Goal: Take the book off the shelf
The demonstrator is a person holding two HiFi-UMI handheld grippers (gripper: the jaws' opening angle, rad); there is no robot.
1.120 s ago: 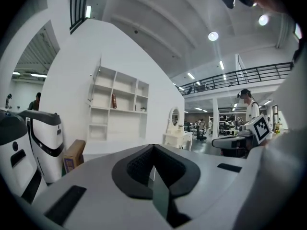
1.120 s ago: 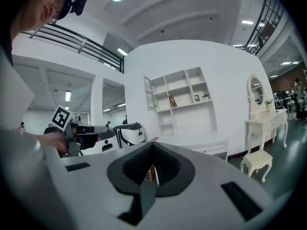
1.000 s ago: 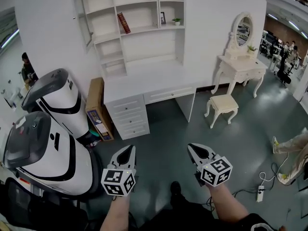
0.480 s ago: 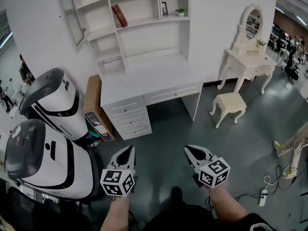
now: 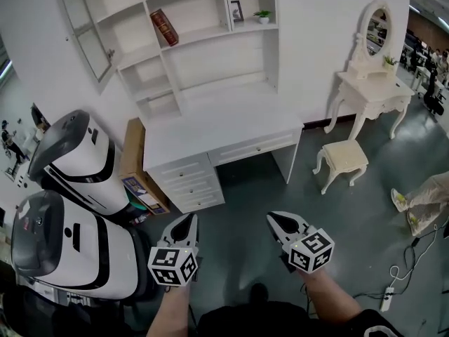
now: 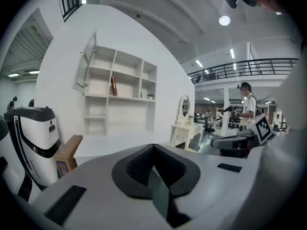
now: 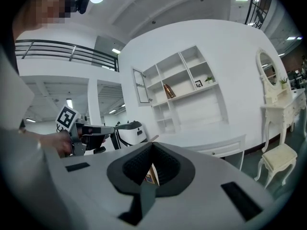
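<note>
Approach stage, head view, read left to right. At 9 o'clock stand two white machines (image 5: 70, 156), with a cardboard box (image 5: 138, 161) leaning between them and the desk (image 5: 217, 125). At 6 o'clock the left tool (image 5: 190, 217) has its jaws closed tip to tip with nothing between them. The right tool (image 5: 273, 217), near its right side, is likewise closed and empty. Both hang low over the floor (image 5: 245, 188), well apart from the furniture. The book (image 5: 163, 27), dark red, stands tilted in an upper compartment of the white shelf (image 5: 210, 35) at 11 o'clock, above the desk. In the next compartment to the right sit a small picture frame (image 5: 237, 10) and a potted plant (image 5: 263, 14). At 2 o'clock are a dressing table (image 5: 365, 83) and a stool (image 5: 342, 156). By this layout no grasp has begun, and the step in hand appears to be the walk up to the shelf. The next move probably calls for closing the distance, raising one tool to the upper compartment, opening its jaws and setting them across the book's spine. Hard to make out: the book's title and thickness are too small in every view, and whether it rests against the compartment wall cannot be told. The shelf's top is cropped at 12 o'clock, and the person's forearms (image 5: 323, 302) run off the 6 o'clock edge.
</note>
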